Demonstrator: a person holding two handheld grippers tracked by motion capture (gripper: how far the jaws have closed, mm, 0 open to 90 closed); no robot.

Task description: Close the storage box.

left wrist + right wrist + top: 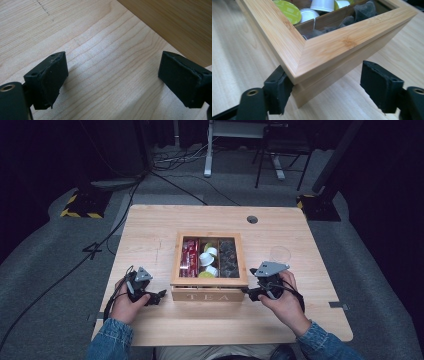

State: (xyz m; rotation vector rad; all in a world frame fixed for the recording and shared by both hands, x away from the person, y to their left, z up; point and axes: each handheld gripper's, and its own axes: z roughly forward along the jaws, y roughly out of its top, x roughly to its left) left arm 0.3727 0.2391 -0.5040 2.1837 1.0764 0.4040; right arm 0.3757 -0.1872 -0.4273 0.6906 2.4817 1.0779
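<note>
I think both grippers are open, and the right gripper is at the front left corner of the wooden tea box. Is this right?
Not quite: the right gripper is at the front right corner of the wooden tea box, not the front left. The high view shows this, and the right gripper view has that corner between its open jaws. The left gripper is open too, over the table.

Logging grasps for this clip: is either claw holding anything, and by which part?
Nothing is held. The right claw stands open around the tea box's near corner; the left claw is open over bare table.
</note>
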